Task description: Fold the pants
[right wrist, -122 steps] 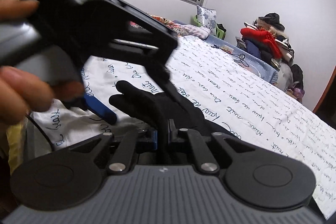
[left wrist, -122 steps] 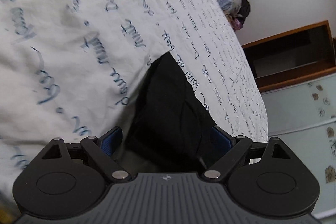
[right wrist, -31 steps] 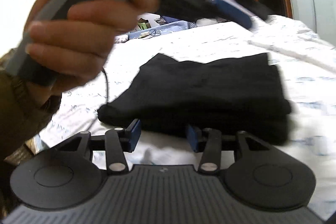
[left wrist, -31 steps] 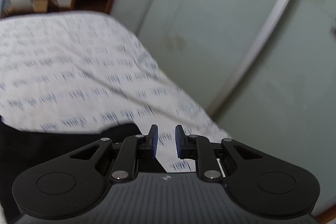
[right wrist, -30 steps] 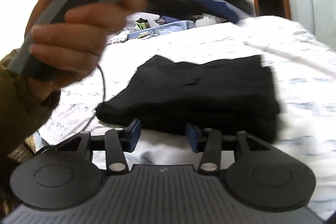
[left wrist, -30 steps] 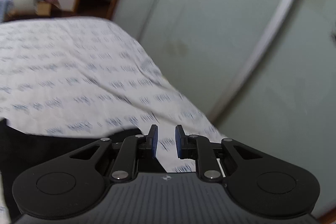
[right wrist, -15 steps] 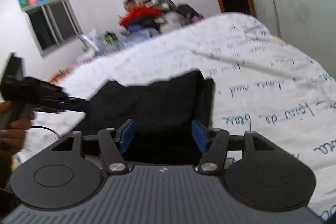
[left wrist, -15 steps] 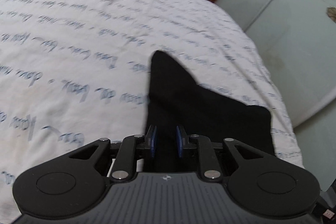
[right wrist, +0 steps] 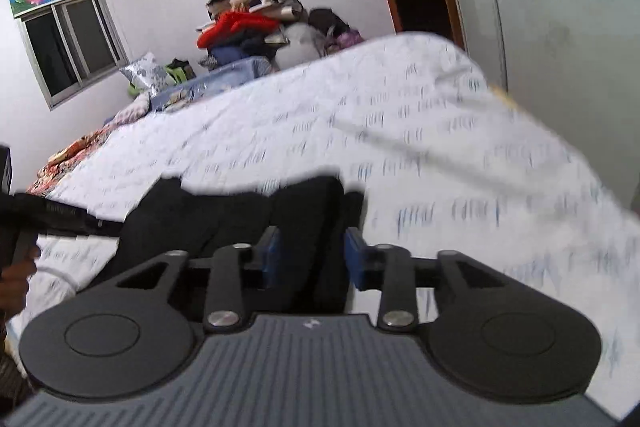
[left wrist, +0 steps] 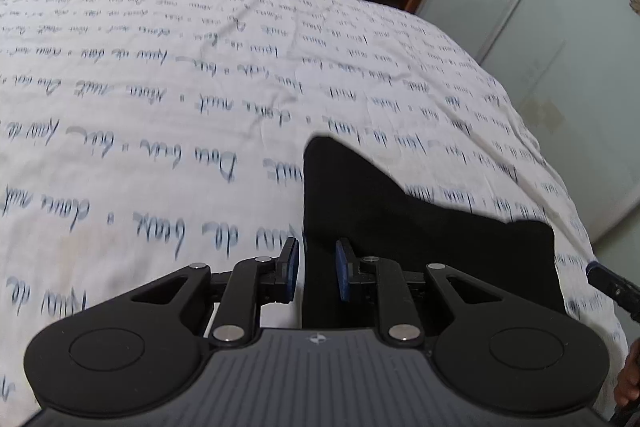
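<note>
We are seeing the black pants (left wrist: 420, 239) lying as a folded dark bundle low and right of centre on the script-print bedsheet (left wrist: 160, 107), one corner poking up. The left gripper (left wrist: 316, 269) is hovering over their left edge, jaws narrowly parted, gripping nothing. The right gripper (right wrist: 312, 257) has just been closing, cloth between its pads, contact unclear. A shallow pinch risks dragging layers and undoing the fold.
</note>
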